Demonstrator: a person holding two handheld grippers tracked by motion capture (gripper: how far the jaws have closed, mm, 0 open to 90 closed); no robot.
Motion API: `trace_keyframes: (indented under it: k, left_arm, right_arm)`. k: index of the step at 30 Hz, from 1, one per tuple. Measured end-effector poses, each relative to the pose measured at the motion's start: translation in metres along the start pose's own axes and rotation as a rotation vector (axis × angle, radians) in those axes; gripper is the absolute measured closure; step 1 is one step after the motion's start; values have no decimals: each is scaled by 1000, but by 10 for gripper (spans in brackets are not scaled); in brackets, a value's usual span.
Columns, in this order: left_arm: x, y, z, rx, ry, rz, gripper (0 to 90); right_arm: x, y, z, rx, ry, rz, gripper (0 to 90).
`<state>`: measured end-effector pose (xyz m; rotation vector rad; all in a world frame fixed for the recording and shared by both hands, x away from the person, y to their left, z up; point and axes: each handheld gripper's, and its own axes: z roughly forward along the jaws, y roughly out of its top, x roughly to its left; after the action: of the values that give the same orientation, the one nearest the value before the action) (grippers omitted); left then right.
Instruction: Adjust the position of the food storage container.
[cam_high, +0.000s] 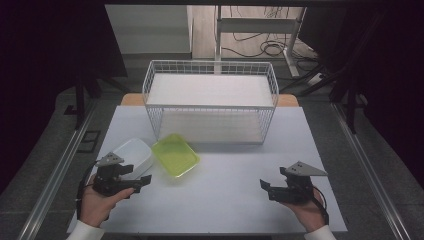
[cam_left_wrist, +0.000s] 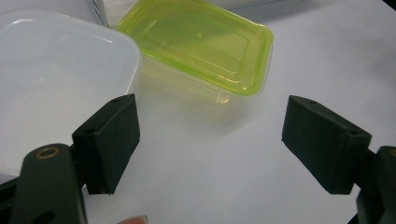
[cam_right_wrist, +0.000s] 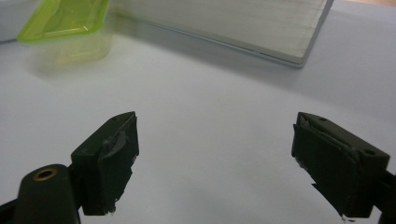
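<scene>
High view: left gripper low at the near left of the table, jaws spread wide and empty, aimed toward the green-lidded container, just beside the white container on the left. Right gripper well apart at the near right, likewise released, nothing between the pads. Wire basket upright behind both boxes. Risks, as judged: clear, light plastic likely to skid on the smooth tabletop if nudged by one pad before the other closes; white box touching or nearly touching the green one, so easy to bump or drag along; slick lid rim prone to slipping out of a shallow pinch; lid perhaps popping loose if lifted by the rim alone; basket wall close enough to catch a raised container.
</scene>
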<state>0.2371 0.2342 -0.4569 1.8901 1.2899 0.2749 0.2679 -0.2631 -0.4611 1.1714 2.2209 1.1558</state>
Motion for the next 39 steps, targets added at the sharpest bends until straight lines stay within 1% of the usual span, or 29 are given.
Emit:
trace_keyframes:
  k: [3, 5, 6, 7, 8, 11, 12, 15, 16, 17, 18, 22, 23, 24, 25, 27, 28, 31, 32, 33, 34, 35, 36, 37, 38, 39]
  left_arm:
    - [-1, 0, 0, 5, 0, 4, 188]
    - [-3, 1, 0, 9, 4, 5, 189]
    - [-4, 1, 0, 8, 7, 10, 189]
    - [-5, 2, -1, 7, 6, 14, 189]
    - [-7, 3, -1, 6, 6, 19, 189]
    - [-9, 4, -3, 4, -1, 23, 191]
    - [-9, 4, -4, 10, -14, 27, 220]
    - [-10, 6, -7, 5, -19, 26, 238]
    - [-10, 7, -9, 0, -19, 25, 241]
    - [-10, 8, -11, -6, -22, 21, 241]
    - [-11, 9, -12, -12, -22, 19, 244]
    - [-11, 14, -13, -16, -13, 26, 251]
    - [-10, 15, -12, -11, -1, 24, 247]
    - [-8, 21, -14, -3, 20, 18, 232]
    - [-8, 21, -14, -3, 20, 18, 232]
    - [-6, 27, -17, -3, 14, 19, 232]
    - [-5, 31, -19, -6, 10, 20, 232]
    - [-5, 41, -21, -12, 4, 35, 233]
    - [-5, 47, -21, -8, -5, 42, 246]
    - [-5, 47, -21, -8, -5, 42, 270]
    - [-5, 53, -19, 9, -20, 40, 287]
    - [-5, 53, -19, 9, -20, 40, 301]
    - [-5, 56, -17, 17, -26, 40, 301]
    - [-5, 60, -15, 23, -28, 42, 321]
    - [-5, 63, -12, 29, -27, 45, 367]
    - [-5, 67, -10, 33, -26, 44, 367]
  right_arm:
    - [1, -1, 1, 1, 7, -7, 147]
    - [4, -1, 2, -9, -18, -12, 141]
    - [4, -1, 1, -16, -22, -10, 140]
    - [7, 0, 0, -27, -8, 1, 140]
    - [7, 0, 0, -27, -8, 1, 140]
    - [11, 1, -2, -26, 5, -10, 140]
    - [13, 1, -2, -20, 12, -17, 141]
    - [14, 0, -2, -13, 0, -18, 140]
    - [12, 0, -2, -15, -17, 0, 140]
    - [12, 0, -2, -15, -17, 0, 140]
    - [10, 1, -3, -19, -13, 26, 140]
    - [9, 0, -2, -8, -9, 38, 140]
    - [10, 0, -1, -3, -8, 34, 140]
    - [10, 0, 0, 8, -13, 31, 137]
    - [10, 0, 0, 8, -13, 31, 137]
    - [9, 0, 1, 16, -32, 40, 134]
    - [8, -1, 1, 20, -33, 51, 134]
    - [6, -1, 3, 30, -30, 60, 134]
    - [6, -2, 4, 39, -34, 57, 134]
    - [6, -2, 4, 39, -34, 57, 134]
    - [6, -2, 5, 47, -36, 56, 134]
    - [6, -2, 5, 47, -36, 56, 134]
    - [6, -2, 5, 48, -37, 56, 134]
    - [6, -2, 5, 48, -35, 59, 134]
    - [7, -2, 6, 49, -34, 57, 134]
    - [7, -2, 6, 49, -34, 57, 134]
